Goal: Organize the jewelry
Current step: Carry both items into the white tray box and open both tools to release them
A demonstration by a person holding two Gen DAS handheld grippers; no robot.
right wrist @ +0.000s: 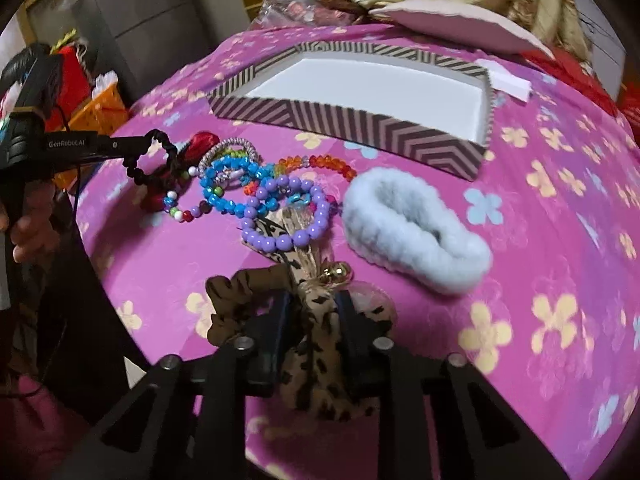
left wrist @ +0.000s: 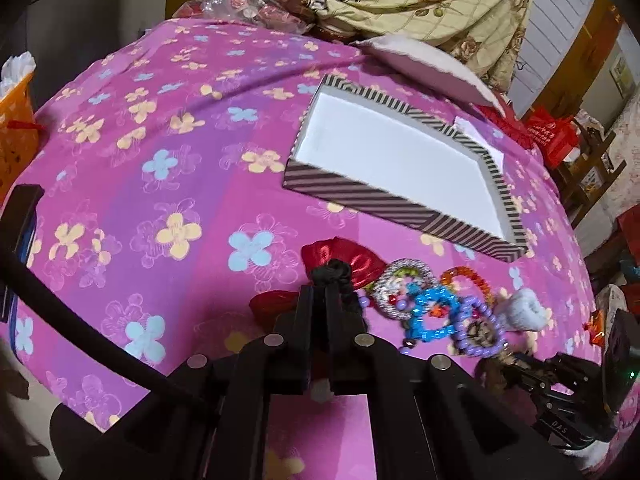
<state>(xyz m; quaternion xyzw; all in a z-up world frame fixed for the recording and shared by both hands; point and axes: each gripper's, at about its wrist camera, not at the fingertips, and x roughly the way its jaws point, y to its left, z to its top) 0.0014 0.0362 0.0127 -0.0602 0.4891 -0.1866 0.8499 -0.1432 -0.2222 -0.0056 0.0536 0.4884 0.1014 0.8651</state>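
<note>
My left gripper (left wrist: 319, 290) is shut on a black braided hair tie (left wrist: 335, 273) joined to a red satin bow (left wrist: 340, 258); it also shows in the right wrist view (right wrist: 138, 148) with the black tie (right wrist: 160, 160). My right gripper (right wrist: 312, 300) is shut on a leopard-print scrunchie (right wrist: 316, 344) with a small gold bell. Between them lies a pile of bead bracelets: blue (right wrist: 232, 190), purple (right wrist: 284, 216), orange (right wrist: 320, 162) and a silver glitter ring (left wrist: 400, 288). A fluffy pale-blue scrunchie (right wrist: 412, 232) lies to the right. An empty striped box (left wrist: 360, 192) (right wrist: 360, 120) sits beyond.
Everything lies on a pink flowered bedspread (left wrist: 160, 160). A white box lid (left wrist: 424, 68) and a folded floral quilt (left wrist: 432, 4) lie behind the box. An orange basket (left wrist: 16, 132) stands off the bed's left edge. A white card (right wrist: 506, 78) lies by the box's far corner.
</note>
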